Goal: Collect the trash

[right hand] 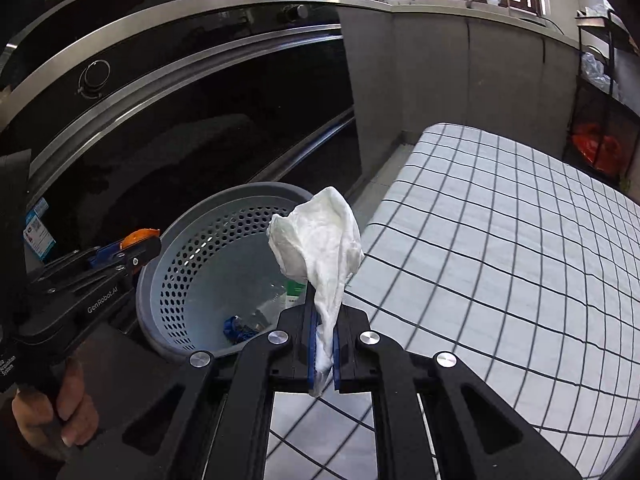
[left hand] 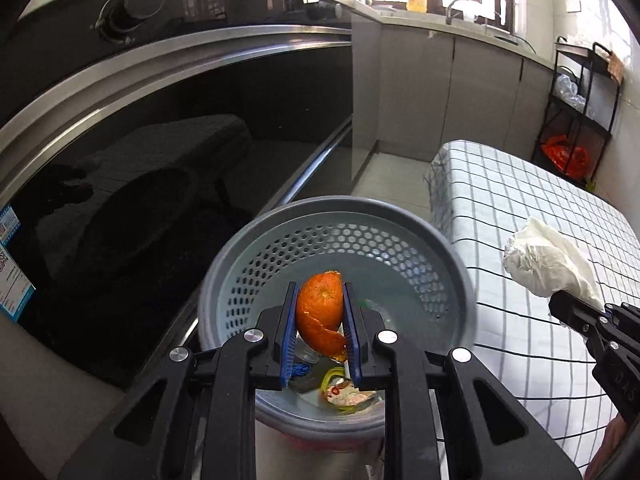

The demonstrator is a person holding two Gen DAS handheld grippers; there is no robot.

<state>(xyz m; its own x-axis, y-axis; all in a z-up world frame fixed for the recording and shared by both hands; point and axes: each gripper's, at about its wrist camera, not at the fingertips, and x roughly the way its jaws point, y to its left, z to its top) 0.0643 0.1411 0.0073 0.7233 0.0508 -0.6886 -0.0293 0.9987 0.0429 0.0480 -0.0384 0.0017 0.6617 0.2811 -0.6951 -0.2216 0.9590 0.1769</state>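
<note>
Directly beneath the left claw point(left hand: 320, 320) stands the perforated grey waste basket point(left hand: 460, 280), its mouth open below the fingers. The left claw is clamped on a piece of orange peel point(left hand: 322, 308), held above the basket interior. The right claw point(right hand: 324, 344) is closed narrowly on a crumpled white tissue point(right hand: 320, 236), which projects forward of the fingers, over the basket's near rim and just beside the edge of the checked worktop point(right hand: 500, 240).

Status: several discarded items, including a blue scrap point(right hand: 236, 328), already lie on the basket floor. Both held items are judged ready for release; neither is deposited yet. No further trash is visible on the worktop ahead of the right claw.
</note>
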